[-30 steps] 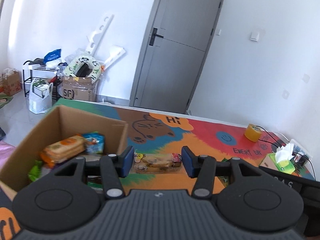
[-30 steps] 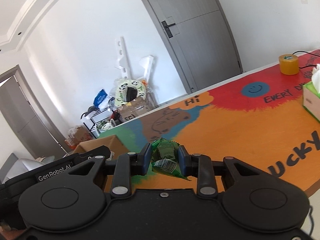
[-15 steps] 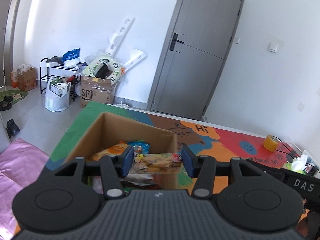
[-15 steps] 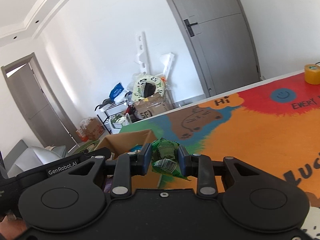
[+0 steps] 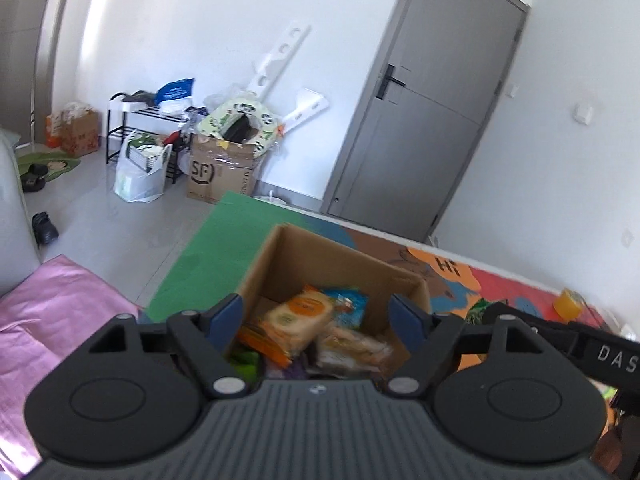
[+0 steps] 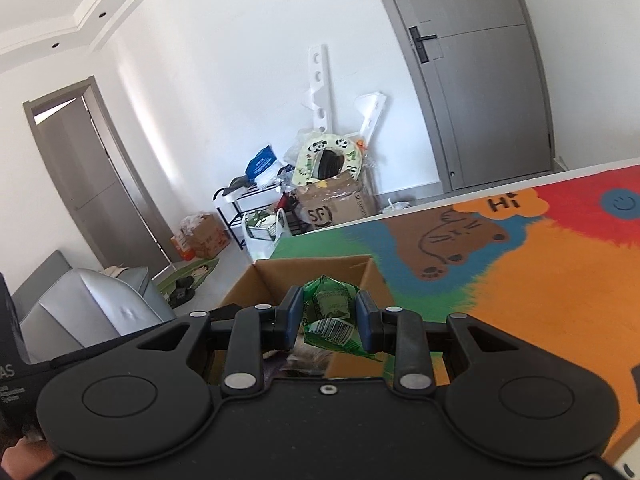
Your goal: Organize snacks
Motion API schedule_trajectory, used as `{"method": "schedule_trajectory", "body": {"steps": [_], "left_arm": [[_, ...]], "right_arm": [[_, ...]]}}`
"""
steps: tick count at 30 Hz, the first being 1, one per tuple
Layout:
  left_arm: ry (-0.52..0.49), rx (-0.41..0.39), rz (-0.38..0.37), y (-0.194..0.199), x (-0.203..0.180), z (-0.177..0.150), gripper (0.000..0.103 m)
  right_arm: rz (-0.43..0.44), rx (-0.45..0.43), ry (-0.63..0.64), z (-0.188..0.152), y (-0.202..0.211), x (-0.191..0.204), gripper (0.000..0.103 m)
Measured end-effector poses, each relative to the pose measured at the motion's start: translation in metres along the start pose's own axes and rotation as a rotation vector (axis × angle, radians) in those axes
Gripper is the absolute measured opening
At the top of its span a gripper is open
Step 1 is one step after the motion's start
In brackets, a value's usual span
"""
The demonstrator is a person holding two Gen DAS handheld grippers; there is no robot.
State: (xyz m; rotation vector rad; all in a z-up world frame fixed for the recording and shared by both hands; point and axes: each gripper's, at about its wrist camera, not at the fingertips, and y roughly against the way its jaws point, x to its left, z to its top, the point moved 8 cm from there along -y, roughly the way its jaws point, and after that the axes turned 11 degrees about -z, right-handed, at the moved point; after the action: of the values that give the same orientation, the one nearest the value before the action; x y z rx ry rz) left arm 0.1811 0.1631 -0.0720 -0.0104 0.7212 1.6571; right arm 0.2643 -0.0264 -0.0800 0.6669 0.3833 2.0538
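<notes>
Both grippers have swung over the cardboard box (image 5: 280,256); the left gripper (image 5: 316,316), fingers opening and empty, has dropped its pastry packet (image 5: 352,348) among the snacks at lower centre. Right gripper (image 6: 328,316) fingers clamp a green packet (image 6: 330,312), not yet deposited. Box bottom stays hidden.

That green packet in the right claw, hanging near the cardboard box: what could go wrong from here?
1. The green packet is pinched only at its crumpled top by the right claw; it might slip before it is over the cardboard box.
2. The box already looks piled with snacks, so it may land on top and slide.
3. The left claw, jaws opening and nothing between them, hangs over the same box; they could bump.
</notes>
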Motion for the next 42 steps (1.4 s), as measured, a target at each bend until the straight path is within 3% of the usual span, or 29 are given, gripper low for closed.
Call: {"method": "schedule_trajectory", "body": {"steps": [10,18,21,23,42], "left_arm": [[0.062,-0.019,0.037,0.007,0.042,0.011,0.08],[0.068,0.006,0.021,0.008,0.047,0.005,0.081],[0.07,0.02,0.023,0.008,0.044,0.002,0.082],[0.062,0.019,0.02,0.01,0.038,0.002,0.084],[-0.073,-0.028,-0.034,0.05,-0.057,0.003,0.099]], "right_arm": [[0.008,0.019,0.029,0.006,-0.024,0.031,0.03],[-0.004,0.032,0.04,0.001,-0.028,0.042,0.031],[0.002,0.053,0.051,-0.005,-0.024,0.043,0.041],[-0.005,0.046,0.05,-0.006,-0.018,0.041,0.055],[-0.075,-0.082,-0.025,0.012,0.07,-0.019,0.084]]}}
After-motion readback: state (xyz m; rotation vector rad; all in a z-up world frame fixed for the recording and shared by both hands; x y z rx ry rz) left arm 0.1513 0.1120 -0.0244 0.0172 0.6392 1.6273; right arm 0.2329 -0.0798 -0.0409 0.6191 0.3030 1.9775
